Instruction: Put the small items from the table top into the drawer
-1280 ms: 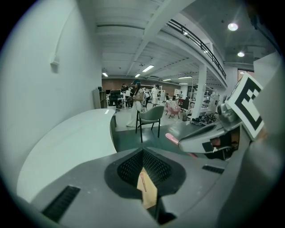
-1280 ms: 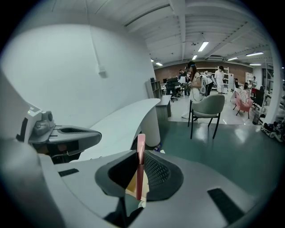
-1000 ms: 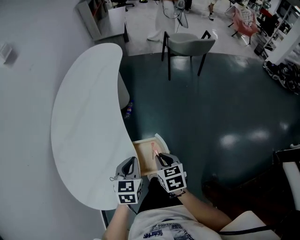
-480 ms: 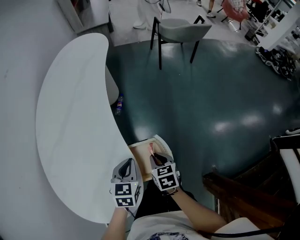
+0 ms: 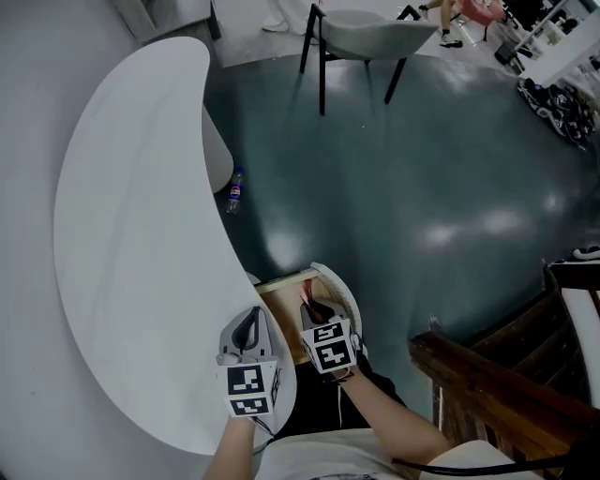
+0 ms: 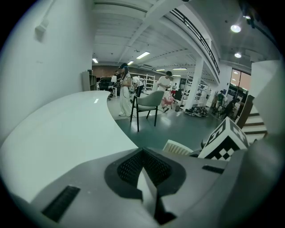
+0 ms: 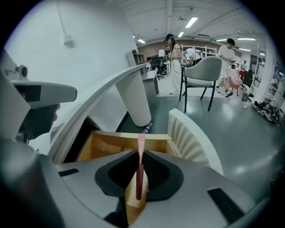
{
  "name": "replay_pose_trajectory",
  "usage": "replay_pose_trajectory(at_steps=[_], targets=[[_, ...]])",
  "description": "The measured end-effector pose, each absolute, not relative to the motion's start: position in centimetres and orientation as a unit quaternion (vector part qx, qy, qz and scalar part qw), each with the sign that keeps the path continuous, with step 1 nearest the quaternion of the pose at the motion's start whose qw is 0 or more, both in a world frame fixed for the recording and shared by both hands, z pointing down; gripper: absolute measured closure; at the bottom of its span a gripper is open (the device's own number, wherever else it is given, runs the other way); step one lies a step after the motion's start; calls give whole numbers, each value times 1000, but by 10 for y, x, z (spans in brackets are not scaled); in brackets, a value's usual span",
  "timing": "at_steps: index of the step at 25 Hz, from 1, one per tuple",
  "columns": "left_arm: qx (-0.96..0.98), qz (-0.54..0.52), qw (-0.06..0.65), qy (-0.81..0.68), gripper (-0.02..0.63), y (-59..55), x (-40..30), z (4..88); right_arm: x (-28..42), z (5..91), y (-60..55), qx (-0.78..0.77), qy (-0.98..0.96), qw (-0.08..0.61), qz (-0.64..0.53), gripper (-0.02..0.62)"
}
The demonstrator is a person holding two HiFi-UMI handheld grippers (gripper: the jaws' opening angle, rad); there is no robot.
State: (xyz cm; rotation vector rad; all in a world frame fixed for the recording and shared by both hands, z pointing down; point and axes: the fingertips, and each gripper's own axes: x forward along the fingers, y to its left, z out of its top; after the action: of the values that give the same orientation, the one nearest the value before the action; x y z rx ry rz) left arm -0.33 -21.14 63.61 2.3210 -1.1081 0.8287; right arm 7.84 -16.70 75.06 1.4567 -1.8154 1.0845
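Observation:
A white curved table (image 5: 131,234) has a wooden drawer (image 5: 284,309) pulled out at its near edge, with a white ribbed front (image 5: 339,292). My right gripper (image 5: 313,310) hangs over the drawer, shut on a thin pink-and-red stick (image 7: 140,171) that pokes out past the fingertips. In the right gripper view the drawer's wooden inside (image 7: 107,144) lies just beyond the stick. My left gripper (image 5: 250,327) hovers over the table's near edge, left of the drawer, shut with nothing in it. No small items show on the table top.
A grey chair (image 5: 361,23) stands on the dark floor at the far side. A bottle (image 5: 234,192) lies on the floor by the table's white pedestal (image 5: 221,155). Dark wooden furniture (image 5: 497,384) sits at my right. People stand far off (image 6: 127,91).
Both grippers have sunk. The right one has come down toward the drawer's opening with the stick still in it. The left one has dropped closer to the table edge.

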Motion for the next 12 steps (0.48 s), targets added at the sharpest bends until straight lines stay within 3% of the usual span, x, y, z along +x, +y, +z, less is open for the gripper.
replay_pose_trajectory(at_steps=[12], targets=[[849, 309, 196, -381, 586, -205, 6, 632, 68, 804, -164, 522, -666, 318, 427, 532]])
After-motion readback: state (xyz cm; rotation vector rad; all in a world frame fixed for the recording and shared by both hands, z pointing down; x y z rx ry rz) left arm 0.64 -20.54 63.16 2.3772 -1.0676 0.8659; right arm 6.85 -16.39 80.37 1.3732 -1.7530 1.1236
